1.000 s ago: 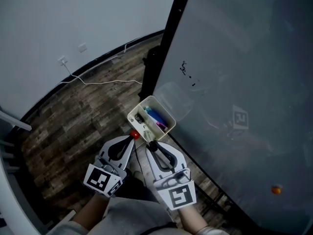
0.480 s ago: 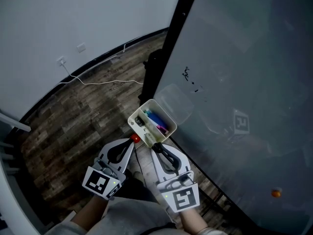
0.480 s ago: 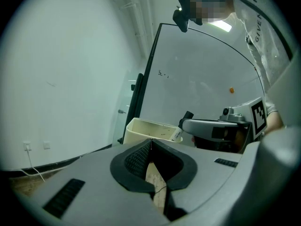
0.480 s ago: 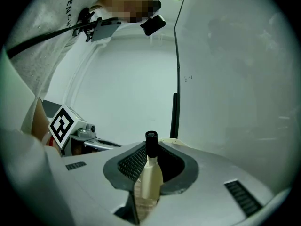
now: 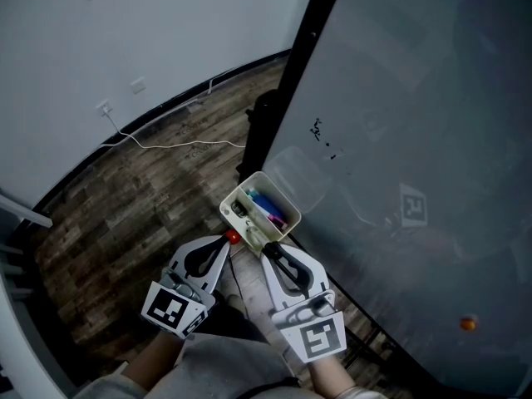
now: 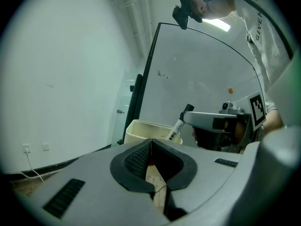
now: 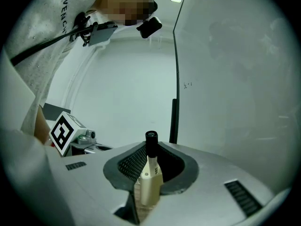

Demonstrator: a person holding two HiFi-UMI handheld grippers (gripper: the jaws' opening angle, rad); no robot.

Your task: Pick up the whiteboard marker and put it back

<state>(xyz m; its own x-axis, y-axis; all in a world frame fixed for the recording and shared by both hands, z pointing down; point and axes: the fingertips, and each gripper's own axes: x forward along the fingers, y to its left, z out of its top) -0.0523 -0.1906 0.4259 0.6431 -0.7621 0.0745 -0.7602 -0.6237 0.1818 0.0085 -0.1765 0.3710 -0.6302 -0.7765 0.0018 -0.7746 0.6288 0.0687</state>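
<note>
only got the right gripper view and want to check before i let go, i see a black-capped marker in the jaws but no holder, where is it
Observer: A cream bin sits against the whiteboard, just past the right gripper's tips. Its jaws have just been closing, with the whiteboard marker between them.
Operator: anything in it already
Observer: A blue marker and a purple marker lie inside.
Operator: and the left gripper
Observer: The left gripper is beside the bin's near corner, jaws together on what looks like a small red piece.
</note>
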